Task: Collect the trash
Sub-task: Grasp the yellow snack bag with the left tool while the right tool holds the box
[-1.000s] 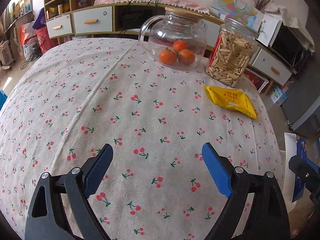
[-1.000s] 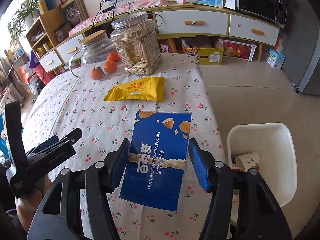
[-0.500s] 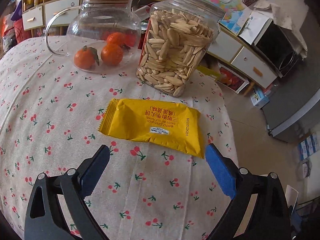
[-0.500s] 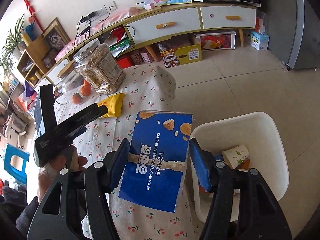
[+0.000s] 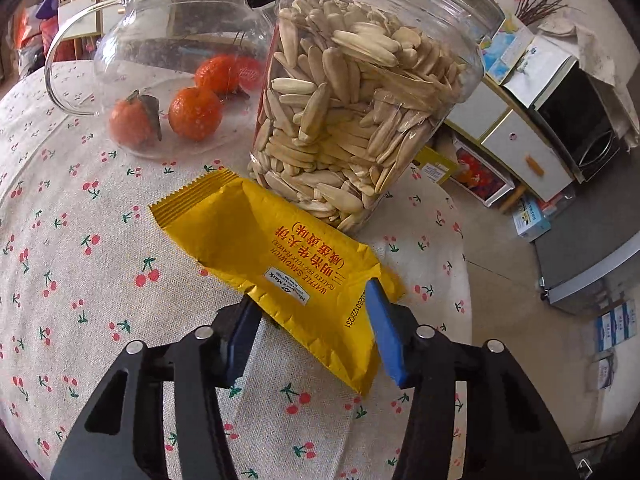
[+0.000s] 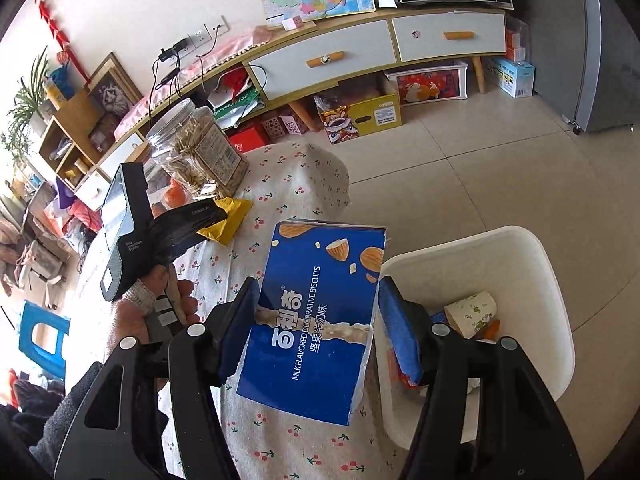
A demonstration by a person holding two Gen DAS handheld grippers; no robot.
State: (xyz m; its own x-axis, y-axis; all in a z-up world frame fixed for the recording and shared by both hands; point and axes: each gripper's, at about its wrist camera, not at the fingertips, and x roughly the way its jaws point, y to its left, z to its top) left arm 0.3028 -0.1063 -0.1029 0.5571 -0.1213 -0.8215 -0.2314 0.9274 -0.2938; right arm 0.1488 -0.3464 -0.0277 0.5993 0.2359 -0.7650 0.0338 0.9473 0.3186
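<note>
Over cherry-print cloth, left gripper (image 5: 310,330) pinches crinkly yellow wrapper (image 5: 280,256); right gripper (image 6: 320,328) clamps glossy blue box (image 6: 316,316).

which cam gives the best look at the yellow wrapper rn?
Left wrist. The yellow wrapper fills the middle of the frame with its print readable, its near end between the left gripper fingers, in front of the seed jar. Right wrist shows only a small yellow corner past the left gripper's body, beside that jar.

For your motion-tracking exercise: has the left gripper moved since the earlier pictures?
Yes. The left gripper advanced toward the clear seed-filled jar and now clamps the yellow foil snack packet.
</note>
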